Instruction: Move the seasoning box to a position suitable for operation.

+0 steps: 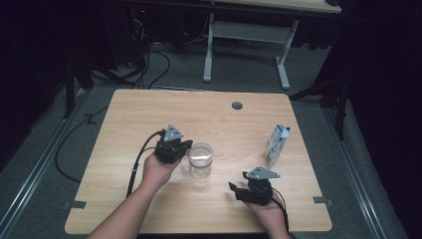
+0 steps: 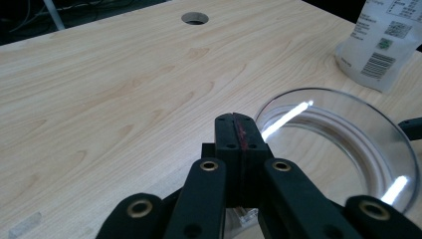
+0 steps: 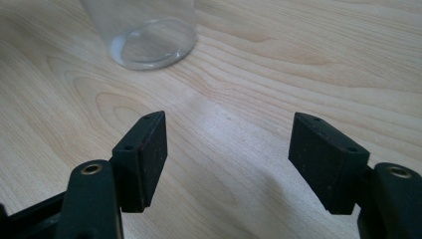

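I have the wooden table (image 1: 149, 114) under me, pale grain running across it, with a round cable hole (image 1: 237, 105) near its far edge and a second desk (image 1: 249, 30) standing on the carpet behind it in the dark. The white carton (image 1: 276, 144) stands upright toward the table's right side; in the left gripper view I can see a barcode, a small square code and lines of print on its side, but the lettering is too small and blurred for me to read, and its top is cut off by the frame edge. The clear glass jar (image 1: 200, 160) stands upright and open-mouthed near the middle of the table, well apart from the carton; it looks empty, its walls see-through with bright streaks of light on the rim and base. My left gripper (image 1: 185, 146) sits just beside the jar's left side, and its own view shows the two black jaws pressed flat together with nothing between them, the jar's rim just off to the side of the tips; whether they touch the glass I cannot tell. My right gripper (image 1: 234, 188) rests low near the table's front edge, its jaws standing wide apart over bare wood, pointed toward the jar's base.
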The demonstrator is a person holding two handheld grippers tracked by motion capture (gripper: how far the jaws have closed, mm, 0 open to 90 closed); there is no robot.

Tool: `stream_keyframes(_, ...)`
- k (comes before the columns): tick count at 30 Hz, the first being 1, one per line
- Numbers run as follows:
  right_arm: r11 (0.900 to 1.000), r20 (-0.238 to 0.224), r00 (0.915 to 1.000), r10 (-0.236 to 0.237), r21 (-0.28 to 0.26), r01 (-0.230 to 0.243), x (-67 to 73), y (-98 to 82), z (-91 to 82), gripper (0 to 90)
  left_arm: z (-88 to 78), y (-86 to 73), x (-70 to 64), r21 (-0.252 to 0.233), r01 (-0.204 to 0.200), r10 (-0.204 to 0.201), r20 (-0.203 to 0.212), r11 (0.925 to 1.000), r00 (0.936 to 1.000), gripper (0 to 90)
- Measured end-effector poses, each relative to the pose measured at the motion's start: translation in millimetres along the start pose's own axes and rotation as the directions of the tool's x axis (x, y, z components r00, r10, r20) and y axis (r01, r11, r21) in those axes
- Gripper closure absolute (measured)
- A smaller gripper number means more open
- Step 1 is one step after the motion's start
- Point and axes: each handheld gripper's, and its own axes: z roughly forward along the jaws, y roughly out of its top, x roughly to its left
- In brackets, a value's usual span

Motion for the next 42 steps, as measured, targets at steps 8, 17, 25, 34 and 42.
stream_keyframes(8,1.000,-0.002,1.0000,-0.009,0.004,0.009,3.6,0.8,0.8,31.8,-5.9,-7.9,-5.7,-0.018,0.005,-0.005,0.014,0.9998,0.9999,90.0)
stream_keyframes(17,1.000,-0.005,1.0000,0.000,-0.006,0.000,5.2,1.0,0.4,35.3,-18.9,-15.5,-4.9,-0.083,0.047,-0.050,-0.030,0.9954,0.9983,89.9)
stream_keyframes(25,1.000,-0.018,0.9997,0.015,-0.007,-0.015,4.9,0.0,1.4,39.4,-48.9,-59.8,-14.3,-0.093,0.076,-0.080,-0.036,0.9927,0.9962,90.0)
stream_keyframes(34,1.000,-0.019,0.9998,0.000,0.008,0.000,10.2,0.7,4.4,39.3,-28.7,-81.1,-23.1,-0.024,0.067,-0.068,-0.024,0.9974,0.9974,90.0)
stream_keyframes(42,1.000,-0.017,0.9998,0.014,0.003,-0.014,7.6,-0.3,3.6,39.4,-16.7,-76.0,-8.7,-0.039,0.094,-0.096,-0.039,0.9948,0.9946,90.0)
